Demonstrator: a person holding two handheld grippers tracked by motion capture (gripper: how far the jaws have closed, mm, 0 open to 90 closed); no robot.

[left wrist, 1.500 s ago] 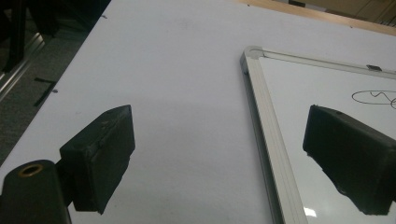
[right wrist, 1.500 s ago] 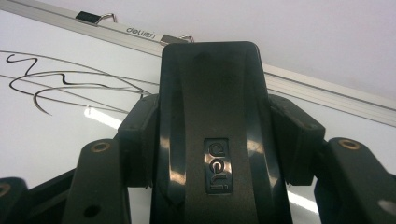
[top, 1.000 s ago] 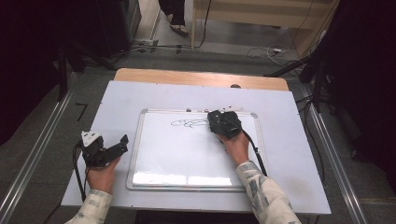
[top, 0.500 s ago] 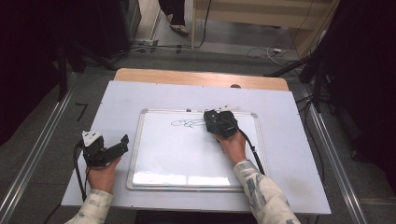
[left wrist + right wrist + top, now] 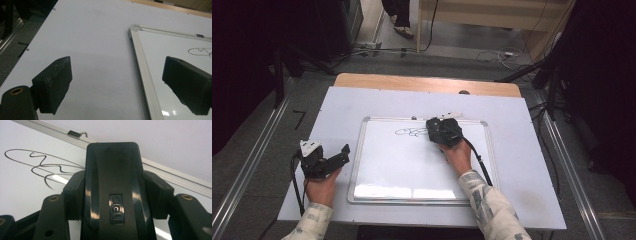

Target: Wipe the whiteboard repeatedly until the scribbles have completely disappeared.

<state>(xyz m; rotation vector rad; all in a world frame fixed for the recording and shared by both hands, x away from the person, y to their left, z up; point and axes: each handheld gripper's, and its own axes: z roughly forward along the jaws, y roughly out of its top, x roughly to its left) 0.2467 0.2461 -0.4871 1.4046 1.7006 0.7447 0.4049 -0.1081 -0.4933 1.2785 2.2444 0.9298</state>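
A: Right side, quick; what have you got?

B: My right gripper (image 5: pixel 439 131) is over the upper middle of the whiteboard (image 5: pixel 412 170), near its top edge; its fingers (image 5: pixel 75 195) are clamped on a black eraser (image 5: pixel 113 190), one on each flank; glossy black body, a raised logo on the back, it stands up between the fingers in the right gripper view.

A: Eraser touching the board?

B: Cannot tell; its underside is hidden by its own body; from the high view it sits low over the surface, just right of the scribble (image 5: pixel 412 132).

A: Scribble?

B: Black marker loops on the white surface; in the right gripper view the scribble (image 5: pixel 42 165) lies left of the eraser, near the board's silver top frame; a small metal clip (image 5: pixel 76 134) sits on that frame.

A: Left side?

B: My left gripper (image 5: pixel 329 161) is out on the table (image 5: pixel 522 165), just beside the whiteboard's left frame; fingers (image 5: pixel 53 85) wide apart, nothing between them; in the left gripper view one finger hangs over the bare table (image 5: pixel 95 50), the other over the whiteboard (image 5: pixel 170 50) just inside its top left corner; the frame runs up between them.

A: Board position?

B: Flat, roughly centred on the white table top; a wooden edge shows along the far side; my right hand (image 5: pixel 457 155) lies over the board's middle; my left hand (image 5: pixel 319 187) is off the board near the table's near left corner.
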